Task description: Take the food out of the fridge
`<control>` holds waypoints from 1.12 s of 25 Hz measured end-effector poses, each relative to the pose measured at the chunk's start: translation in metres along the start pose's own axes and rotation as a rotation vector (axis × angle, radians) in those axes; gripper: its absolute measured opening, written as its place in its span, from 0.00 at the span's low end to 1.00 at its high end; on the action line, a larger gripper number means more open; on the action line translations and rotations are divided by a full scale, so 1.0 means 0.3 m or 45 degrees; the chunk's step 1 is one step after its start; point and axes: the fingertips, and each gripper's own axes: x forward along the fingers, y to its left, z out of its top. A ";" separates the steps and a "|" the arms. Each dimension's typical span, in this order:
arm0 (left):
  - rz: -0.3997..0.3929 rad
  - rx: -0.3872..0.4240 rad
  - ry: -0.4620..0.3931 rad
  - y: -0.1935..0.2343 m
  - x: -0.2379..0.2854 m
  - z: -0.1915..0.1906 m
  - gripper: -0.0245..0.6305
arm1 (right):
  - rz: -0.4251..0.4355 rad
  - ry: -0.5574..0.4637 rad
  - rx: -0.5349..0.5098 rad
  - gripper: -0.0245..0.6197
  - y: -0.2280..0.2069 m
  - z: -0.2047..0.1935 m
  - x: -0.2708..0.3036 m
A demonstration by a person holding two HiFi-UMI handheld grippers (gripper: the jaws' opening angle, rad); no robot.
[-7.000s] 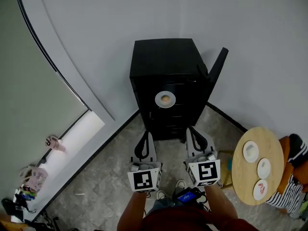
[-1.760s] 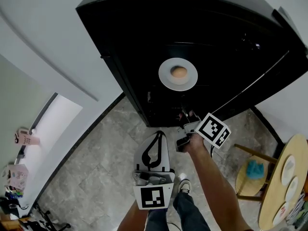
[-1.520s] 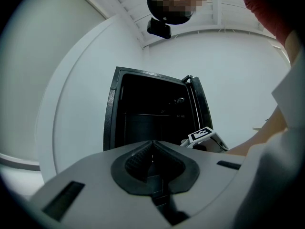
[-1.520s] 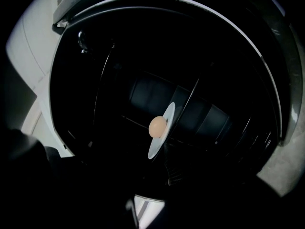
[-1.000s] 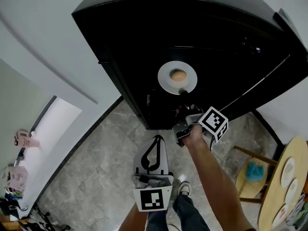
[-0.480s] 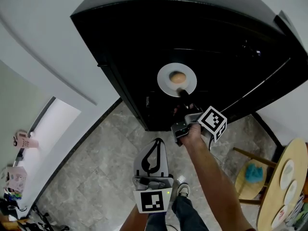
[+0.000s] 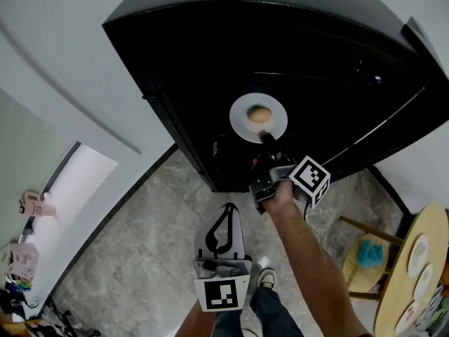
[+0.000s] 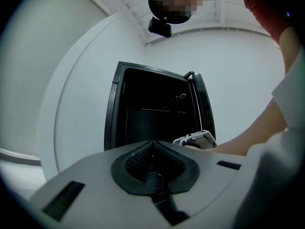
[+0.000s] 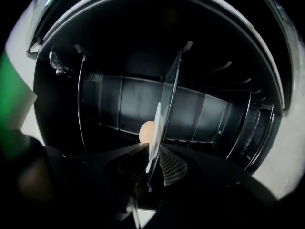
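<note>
Fridge (image 7: 210, 62) — 1 plate (image 7: 242, 122) of food (image 7: 259, 114), rim in right tool (image 7: 267, 138)

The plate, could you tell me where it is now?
Head view centre: the plate sits inside the open fridge, its near rim clamped by the right gripper.
</note>
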 end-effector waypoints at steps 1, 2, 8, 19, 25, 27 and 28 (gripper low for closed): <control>0.001 -0.001 -0.001 0.001 0.000 -0.001 0.06 | 0.001 -0.001 0.006 0.17 -0.001 0.000 0.001; 0.002 -0.002 -0.003 0.001 0.001 -0.001 0.06 | 0.003 -0.002 0.011 0.16 -0.002 0.000 0.002; 0.003 -0.006 0.004 0.001 -0.002 -0.006 0.06 | 0.017 -0.005 0.034 0.14 0.007 0.001 0.005; 0.004 -0.011 0.005 0.006 0.002 -0.009 0.06 | -0.028 -0.049 0.181 0.11 -0.004 0.003 0.007; 0.008 -0.014 -0.007 0.009 0.001 0.000 0.06 | -0.032 -0.053 0.208 0.11 -0.012 0.004 0.004; 0.010 -0.013 -0.010 0.012 0.003 0.001 0.06 | -0.026 -0.055 0.223 0.11 -0.011 0.003 0.007; 0.011 -0.011 -0.010 0.014 0.003 0.001 0.06 | -0.023 -0.056 0.234 0.10 -0.011 0.003 0.008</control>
